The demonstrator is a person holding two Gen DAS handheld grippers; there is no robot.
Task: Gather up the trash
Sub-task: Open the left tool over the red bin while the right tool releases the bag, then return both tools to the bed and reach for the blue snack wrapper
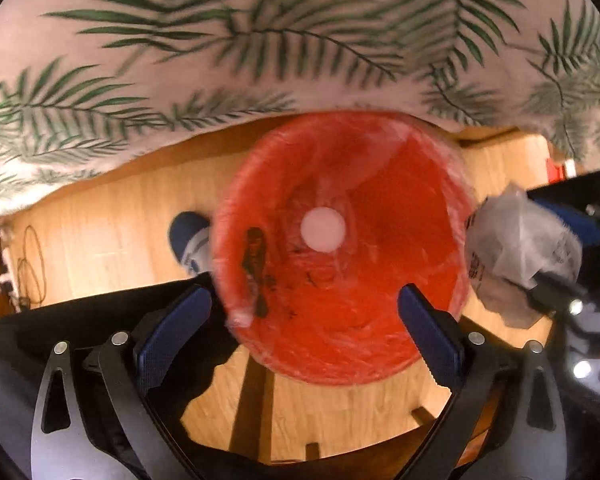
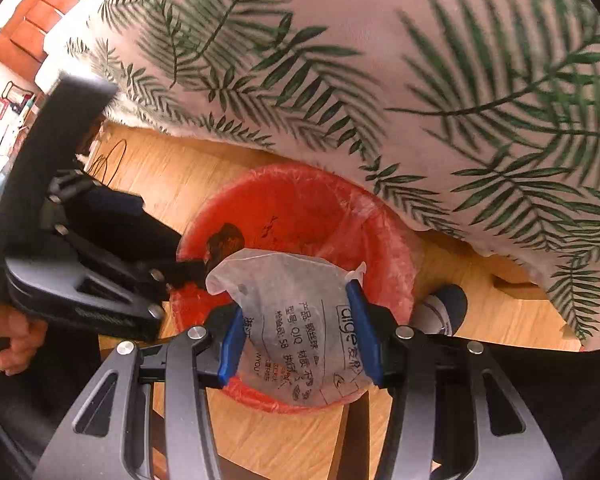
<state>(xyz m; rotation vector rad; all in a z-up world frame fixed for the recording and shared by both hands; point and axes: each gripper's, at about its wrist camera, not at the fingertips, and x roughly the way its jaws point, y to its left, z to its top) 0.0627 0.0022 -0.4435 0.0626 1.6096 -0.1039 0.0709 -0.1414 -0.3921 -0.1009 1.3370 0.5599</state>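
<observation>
A red bin [image 1: 380, 368] lined with clear plastic stands on the wooden floor, right under my left gripper [image 1: 305, 292]. That gripper is open with nothing between its blue pads [image 1: 172, 332]. Inside the bin lie a white round disc [image 1: 323, 229] and a dark brown scrap [image 1: 256, 256]. My right gripper [image 2: 296, 300] is shut on a crumpled translucent plastic bag [image 2: 296, 320] with black print. It holds the bag over the near rim of the bin [image 2: 292, 172]. In the left wrist view the bag [image 1: 520, 248] hangs just outside the bin's right edge.
A white cloth with green leaf print [image 1: 220, 60] overhangs the bin's far side. A foot in a blue and white sock [image 1: 190, 240] stands against the bin. Cables [image 1: 32, 264] lie on the floor at the left. A hand [image 2: 16, 344] grips the left tool.
</observation>
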